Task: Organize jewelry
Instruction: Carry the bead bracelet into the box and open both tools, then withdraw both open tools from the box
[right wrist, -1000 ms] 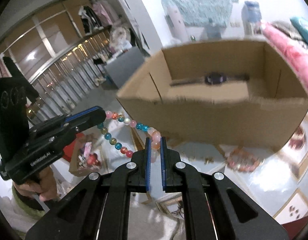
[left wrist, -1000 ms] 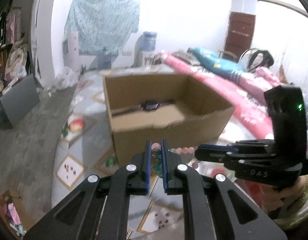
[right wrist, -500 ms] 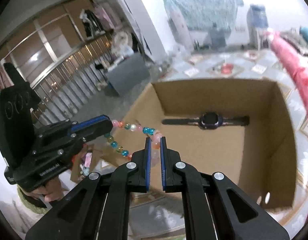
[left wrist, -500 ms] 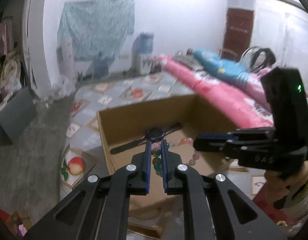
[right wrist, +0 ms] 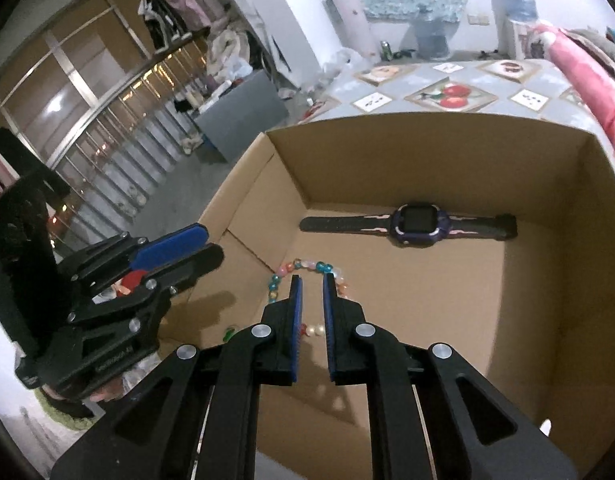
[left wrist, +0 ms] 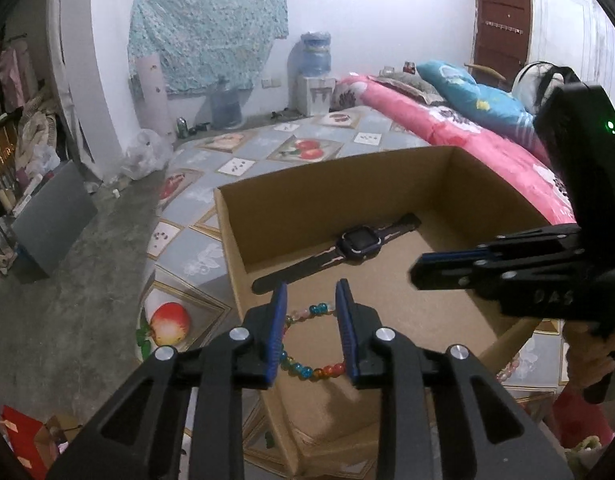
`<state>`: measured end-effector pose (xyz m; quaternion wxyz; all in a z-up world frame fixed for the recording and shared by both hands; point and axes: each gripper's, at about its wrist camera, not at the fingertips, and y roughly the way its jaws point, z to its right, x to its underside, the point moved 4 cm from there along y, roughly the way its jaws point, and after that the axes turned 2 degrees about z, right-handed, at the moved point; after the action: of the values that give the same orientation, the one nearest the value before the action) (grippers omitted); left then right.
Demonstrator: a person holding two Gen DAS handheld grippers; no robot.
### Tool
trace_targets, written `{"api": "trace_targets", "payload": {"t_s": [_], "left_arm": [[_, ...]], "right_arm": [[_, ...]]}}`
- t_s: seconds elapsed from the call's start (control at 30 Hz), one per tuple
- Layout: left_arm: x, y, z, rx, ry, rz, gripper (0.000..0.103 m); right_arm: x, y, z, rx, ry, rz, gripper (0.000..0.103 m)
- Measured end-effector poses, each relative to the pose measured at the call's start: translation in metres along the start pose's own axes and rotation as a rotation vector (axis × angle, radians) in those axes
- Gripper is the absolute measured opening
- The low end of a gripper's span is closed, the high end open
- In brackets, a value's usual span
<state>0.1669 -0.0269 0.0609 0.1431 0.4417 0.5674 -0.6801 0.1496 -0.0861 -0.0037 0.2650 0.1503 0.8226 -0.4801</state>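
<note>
**Both hand-held grippers letting go over the box**

The left hand-held gripper (left wrist: 310,294) is hanging over the near corner of the cardboard box (left wrist: 387,168), its jaws opening; the bead bracelet (left wrist: 307,368) is lying on the box floor between and below its blue pads (left wrist: 276,328), which are not pressing on it. The right hand-held gripper (right wrist: 311,284) is pointing down into the same box, its jaws also opening a little, with nothing pinched; the bracelet is showing just past its tips. A dark watch (right wrist: 417,224) is lying flat further in, along the far wall, apart from the beads. The box is resting on a fruit-patterned mat (left wrist: 307,148).
</note>
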Motion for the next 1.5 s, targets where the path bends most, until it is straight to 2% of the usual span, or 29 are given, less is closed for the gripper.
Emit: {"api": "trace_targets", "payload": {"t_s": [0.17,0.3,0.5,0.63,0.77,0.93,1.27,1.33,1.5], "left_arm": [[0.003,-0.027,-0.001,-0.021,0.001,0.074,0.024],[0.012,-0.057,0.0,-0.008,-0.015,0.141,0.024],[0.049,-0.091,0.008,0.042,-0.033,0.177,0.024],[0.079,-0.095,0.018,0.063,-0.035,0.147,0.024],[0.109,-0.079,0.028,0.078,-0.049,0.069,0.024],[0.129,-0.063,0.035,0.087,-0.06,0.021,0.024],[0.124,-0.049,0.039,0.108,-0.052,0.024,0.024],[0.123,-0.046,0.039,0.105,-0.049,0.021,0.024],[0.123,-0.042,0.039,0.104,-0.058,0.01,0.024]], "right_arm": [[0.012,-0.042,0.005,-0.013,0.009,0.073,0.01],[0.027,-0.081,0.002,-0.041,-0.022,0.147,0.011],[0.068,-0.117,-0.003,-0.068,-0.082,0.187,0.012],[0.096,-0.113,0.002,-0.057,-0.056,0.151,0.013],[0.122,-0.098,0.016,-0.066,0.043,0.097,0.014],[0.148,-0.086,0.026,-0.035,0.106,0.05,0.023],[0.158,-0.085,0.045,-0.005,0.2,0.031,0.028],[0.155,-0.085,0.046,0.003,0.203,0.04,0.035],[0.152,-0.086,0.046,0.006,0.205,0.065,0.039]]}}
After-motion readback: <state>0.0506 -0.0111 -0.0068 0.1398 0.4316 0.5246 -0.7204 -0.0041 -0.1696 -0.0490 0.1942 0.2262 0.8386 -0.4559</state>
